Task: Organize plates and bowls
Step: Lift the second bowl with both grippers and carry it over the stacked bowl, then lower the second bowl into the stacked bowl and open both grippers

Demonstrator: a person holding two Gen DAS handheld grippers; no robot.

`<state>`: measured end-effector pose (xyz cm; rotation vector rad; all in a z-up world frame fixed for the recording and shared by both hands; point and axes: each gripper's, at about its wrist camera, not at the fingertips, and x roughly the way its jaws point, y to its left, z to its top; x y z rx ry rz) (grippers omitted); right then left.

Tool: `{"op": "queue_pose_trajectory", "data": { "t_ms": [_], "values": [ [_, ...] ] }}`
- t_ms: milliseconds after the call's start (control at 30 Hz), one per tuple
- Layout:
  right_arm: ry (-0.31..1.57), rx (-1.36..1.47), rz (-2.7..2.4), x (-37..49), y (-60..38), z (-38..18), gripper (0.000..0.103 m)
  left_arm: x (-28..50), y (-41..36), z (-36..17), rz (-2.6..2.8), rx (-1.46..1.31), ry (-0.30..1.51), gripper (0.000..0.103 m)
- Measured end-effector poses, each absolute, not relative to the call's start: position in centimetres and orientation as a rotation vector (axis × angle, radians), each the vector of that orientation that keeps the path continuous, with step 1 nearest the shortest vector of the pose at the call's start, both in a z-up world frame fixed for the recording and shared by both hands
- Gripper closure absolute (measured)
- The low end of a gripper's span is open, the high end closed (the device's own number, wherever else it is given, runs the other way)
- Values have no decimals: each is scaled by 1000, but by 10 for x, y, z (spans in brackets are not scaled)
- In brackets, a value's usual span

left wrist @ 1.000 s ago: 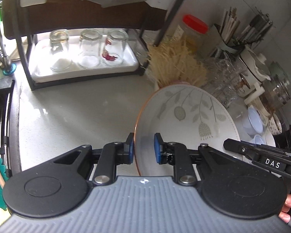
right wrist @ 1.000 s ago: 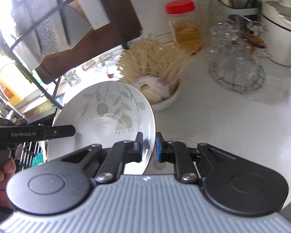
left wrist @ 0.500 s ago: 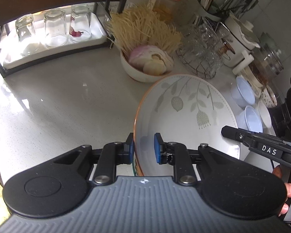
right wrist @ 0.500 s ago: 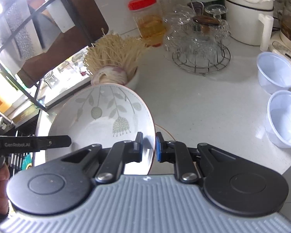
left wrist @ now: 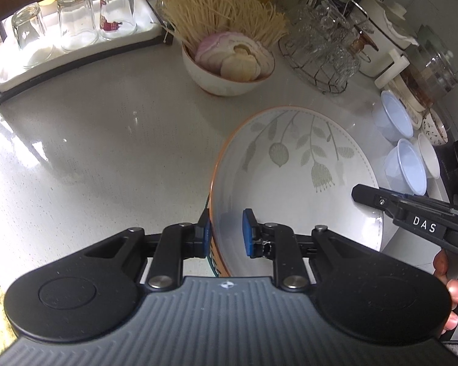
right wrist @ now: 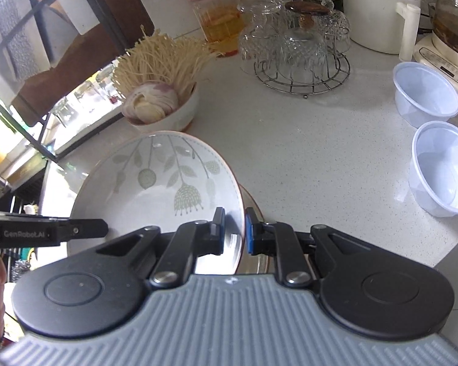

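A wide white bowl with a grey leaf pattern and an orange rim (left wrist: 293, 183) is held low over the grey counter by both grippers. My left gripper (left wrist: 227, 236) is shut on its left rim. My right gripper (right wrist: 233, 231) is shut on its right rim; the bowl shows there too (right wrist: 158, 189). Each gripper's body shows in the other's view: the right one (left wrist: 412, 213) and the left one (right wrist: 45, 231).
A bowl of noodles and sliced onion (left wrist: 229, 61) stands behind. A wire rack of glass cups (right wrist: 299, 52), two clear plastic bowls (right wrist: 439, 164), a red-lidded jar (right wrist: 216, 12) and a tray of upturned glasses (left wrist: 70, 21) ring the counter (left wrist: 91, 140).
Both grippers carried the bowl to the right and down toward the counter. The dish rack at the left has left the view; the plastic bowls came closer.
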<state>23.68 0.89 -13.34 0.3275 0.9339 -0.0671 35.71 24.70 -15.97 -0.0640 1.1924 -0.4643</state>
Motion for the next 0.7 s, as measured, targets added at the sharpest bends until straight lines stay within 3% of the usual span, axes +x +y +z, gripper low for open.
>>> {"op": "queue_pose_trajectory", "data": {
  "t_ms": [700],
  "values": [
    [991,276,-56,250,13,-152,83,370,231,-173,-432,14,1264,78]
  ]
}}
